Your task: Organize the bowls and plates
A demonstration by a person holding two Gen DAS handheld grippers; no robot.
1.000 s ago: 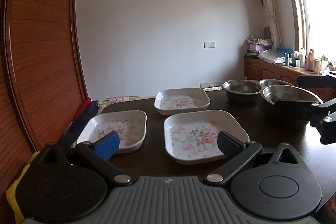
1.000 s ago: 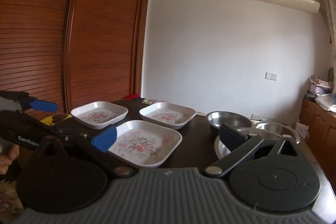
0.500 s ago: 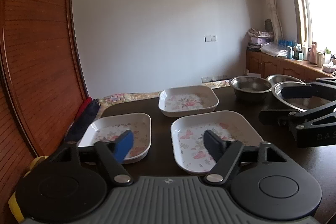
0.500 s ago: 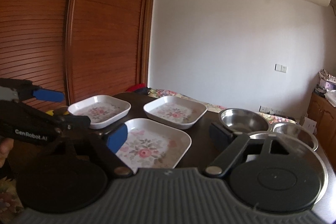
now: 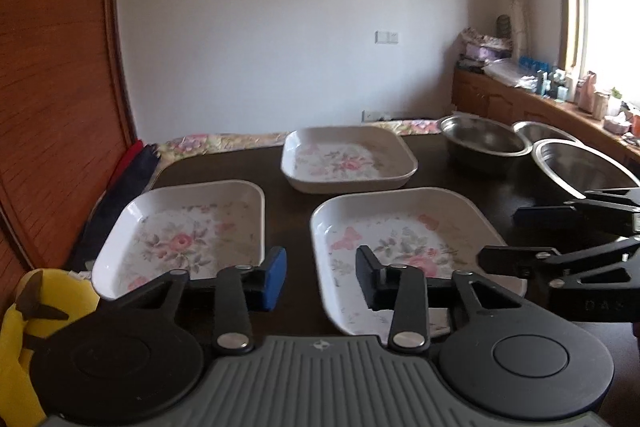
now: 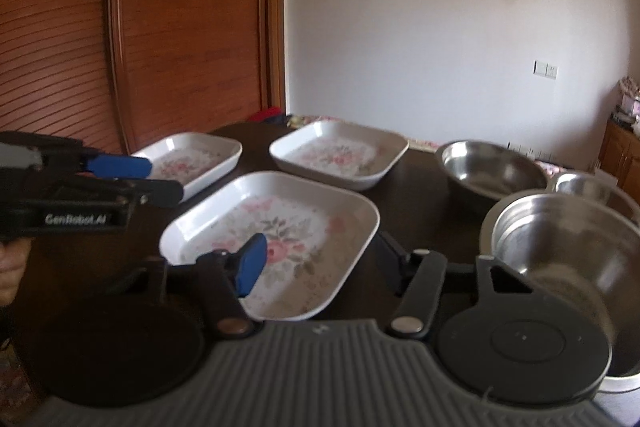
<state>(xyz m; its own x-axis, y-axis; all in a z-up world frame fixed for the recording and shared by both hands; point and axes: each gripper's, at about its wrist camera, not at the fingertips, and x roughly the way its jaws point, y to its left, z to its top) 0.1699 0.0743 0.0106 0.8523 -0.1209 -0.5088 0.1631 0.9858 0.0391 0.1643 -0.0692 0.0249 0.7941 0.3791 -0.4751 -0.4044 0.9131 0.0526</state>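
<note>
Left gripper fingers spread, empty, above near plate edge. Right gripper fingers spread over same plate.

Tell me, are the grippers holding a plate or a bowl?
No. The left gripper and right gripper are both open and hold nothing, above the nearest flowered plate.

You see white plates with pink floral print, silver steel bowls, dark brown table.

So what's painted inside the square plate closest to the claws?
Pink roses with grey-green leaves on white, on the near plate; clearest in the right wrist view.
</note>
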